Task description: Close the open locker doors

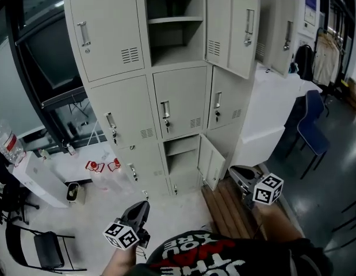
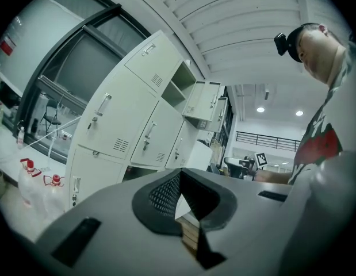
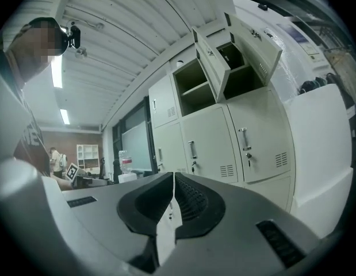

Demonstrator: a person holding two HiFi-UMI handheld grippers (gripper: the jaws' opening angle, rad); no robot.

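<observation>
1. The left gripper (image 2: 179, 173) and right gripper (image 3: 173, 176) are hanging clenched and empty, ready for pushing.
2. The top door (image 1: 232, 22) is standing open high ahead of them.
3. The low door (image 1: 212, 161) is gaping nearer the right gripper.

Three open locker doors (image 1: 245, 27)

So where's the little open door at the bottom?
In the head view the little open door hangs off the bottom middle compartment of the lockers, swung right, beside the wooden boards.
</observation>
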